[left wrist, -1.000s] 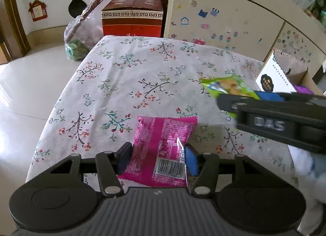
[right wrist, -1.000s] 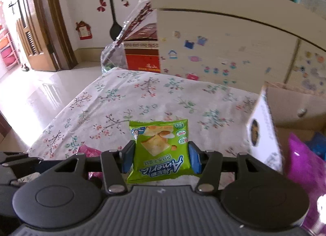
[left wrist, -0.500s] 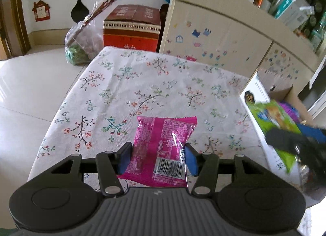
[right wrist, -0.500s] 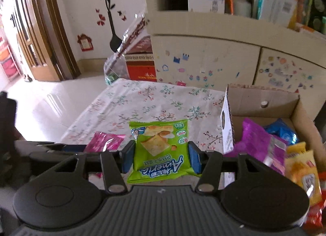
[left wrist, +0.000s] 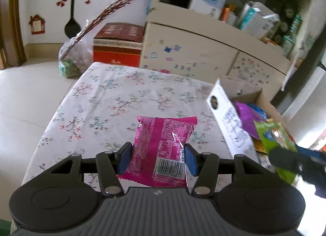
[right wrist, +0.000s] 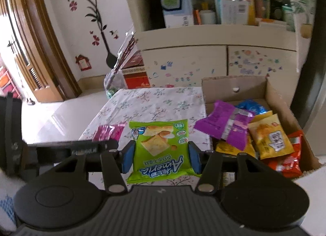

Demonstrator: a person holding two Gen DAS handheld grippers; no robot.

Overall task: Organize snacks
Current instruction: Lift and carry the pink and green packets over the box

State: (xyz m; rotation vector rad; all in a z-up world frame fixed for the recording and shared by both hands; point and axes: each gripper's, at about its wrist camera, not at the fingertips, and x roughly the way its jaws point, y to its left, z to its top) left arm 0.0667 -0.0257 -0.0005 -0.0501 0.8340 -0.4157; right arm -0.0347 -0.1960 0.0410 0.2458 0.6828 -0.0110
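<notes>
A: The flowered tablecloth lies below 2 packets held aloft. The left gripper pinches the pink packet by its side edges; the right gripper clamps the green packet likewise.

B: Light, crinkly, probably slippery (puffed, so crushable). Edge grips seem wise.

A: Beyond, the cardboard box holds more snacks.

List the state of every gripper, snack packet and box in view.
left gripper: shut on pink packet
pink packet: sealed, held
right gripper: shut on green packet
green packet: sealed, held
cardboard box: open, holding packets
purple packet: lying in box
</notes>
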